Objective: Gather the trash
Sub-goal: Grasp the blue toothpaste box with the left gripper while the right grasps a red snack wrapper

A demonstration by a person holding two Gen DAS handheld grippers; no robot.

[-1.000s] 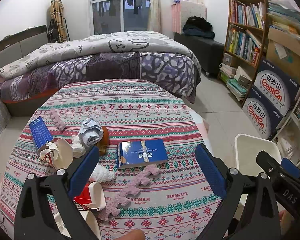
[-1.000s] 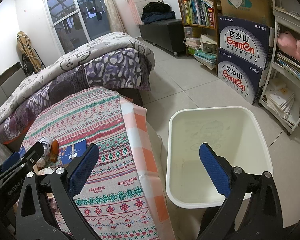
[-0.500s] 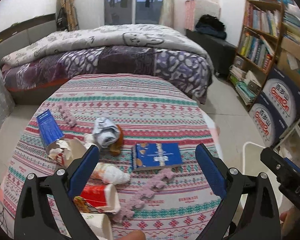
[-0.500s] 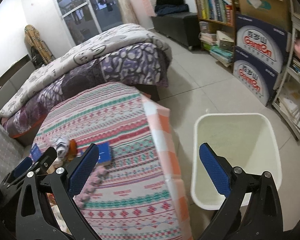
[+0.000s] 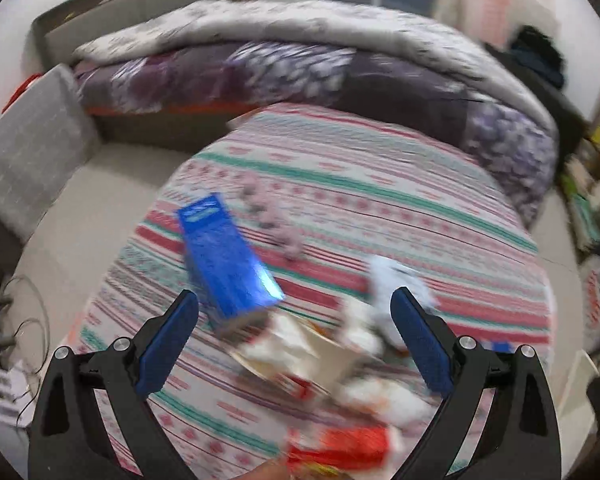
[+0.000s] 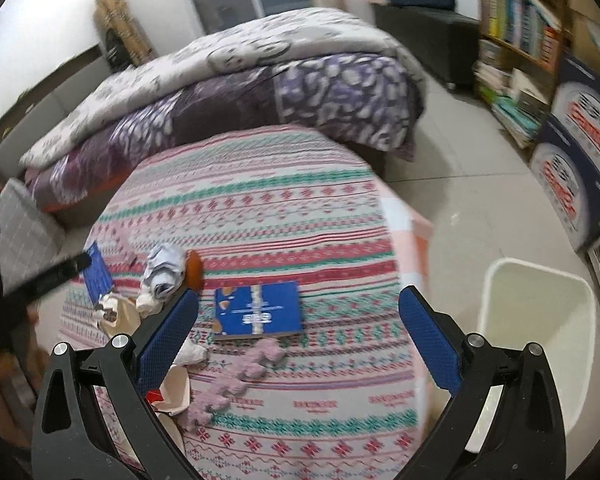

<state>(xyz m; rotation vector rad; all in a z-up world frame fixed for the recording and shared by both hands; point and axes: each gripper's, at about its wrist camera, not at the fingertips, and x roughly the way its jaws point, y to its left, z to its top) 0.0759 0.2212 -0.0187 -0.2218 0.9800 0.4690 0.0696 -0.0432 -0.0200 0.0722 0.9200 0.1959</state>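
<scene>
White and crumpled, the trash [image 5: 300, 356] is lying in a heap on the near left part of the bench [image 5: 380, 184]: torn paper wrappers, a tall blue carton [image 5: 225, 262] standing tilted at the heap's far edge, a grey-white wad [image 6: 164, 270] with an orange-brown piece [image 6: 195, 270] touching its right side, and a red packet [image 5: 340, 446] nearest the person. The left view is blurring, so the smaller scraps are hard to tell apart.

The left hand-held gripper [image 5: 293, 342] is hanging just above this heap with its blue fingers [image 5: 167, 346] spread wide and nothing between them. The carton is sitting just beyond its left finger, and the paper wrappers are lying in the gap below.

The right hand-held gripper [image 6: 297, 342] is also spread wide and gripping nothing. It is hovering over the middle of the bench, where a flat blue book [image 6: 259, 310] is lying between its fingers in the view. A strip of pale pink foam pieces [image 6: 235, 380] is trailing from just below the book toward the near edge.

A striped red, green and white cloth [image 6: 259, 208] is covering the round bench. On the floor to the right, apart from the bench, a white bin [image 6: 536, 340] is standing upright and open. A bed [image 6: 239, 80] with a purple and grey quilt is lying behind the bench, and a bookshelf [image 6: 516, 32] with stacked printed boxes [image 6: 572, 168] is lining the right wall.
</scene>
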